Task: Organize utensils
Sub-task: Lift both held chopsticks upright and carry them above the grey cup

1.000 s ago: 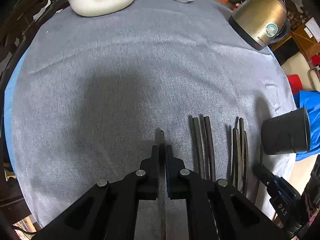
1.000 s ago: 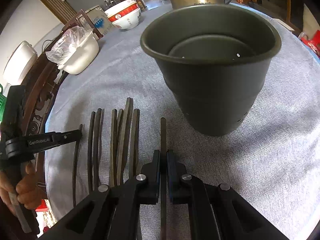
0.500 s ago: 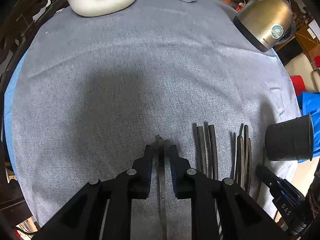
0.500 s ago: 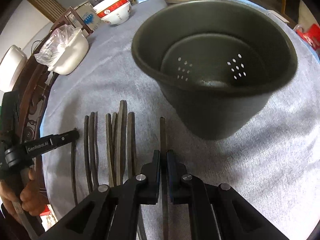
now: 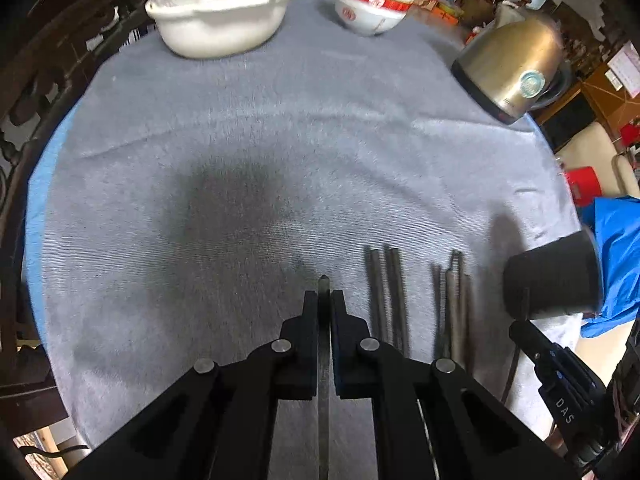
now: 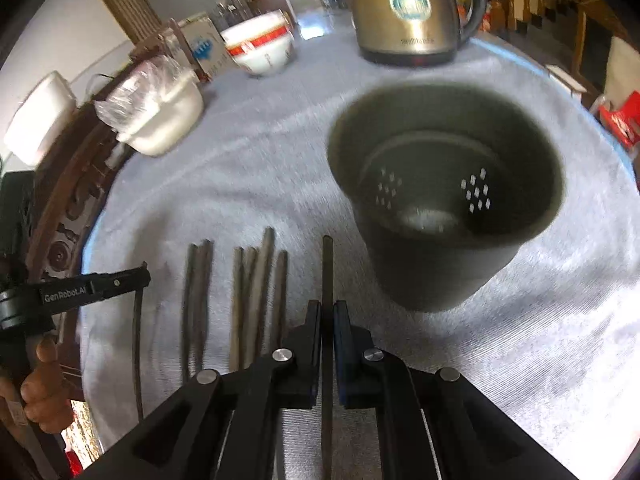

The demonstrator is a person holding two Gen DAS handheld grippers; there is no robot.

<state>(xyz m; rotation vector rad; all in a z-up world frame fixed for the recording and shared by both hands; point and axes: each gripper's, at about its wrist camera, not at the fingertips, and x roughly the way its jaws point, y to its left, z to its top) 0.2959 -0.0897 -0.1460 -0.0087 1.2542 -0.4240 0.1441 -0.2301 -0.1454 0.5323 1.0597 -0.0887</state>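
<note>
Right wrist view: right gripper (image 6: pixel 327 308) is clenched on one dark chopstick (image 6: pixel 327 264), tip pointing forward just left of the dark holder cup (image 6: pixel 440 276). Judgement: gripped mid-shaft so the tip can be swung up over the cup's rim and dropped in.

Holder cup stands upright on the grey tablecloth (image 6: pixel 260 168). Inside shows only a perforated insert; no utensils in it yet.

Loose chopsticks (image 6: pixel 256 292) lie roughly side by side on the cloth, left of the cup.

Farther left of the cup, left gripper (image 5: pixel 324 300) is clamped on another single chopstick (image 5: pixel 323 282).

Beyond the cup: a kettle (image 6: pixel 404 12), a red-banded bowl (image 6: pixel 264 48), and a white basin (image 6: pixel 160 120) covered with clear plastic, contents indiscernible.
</note>
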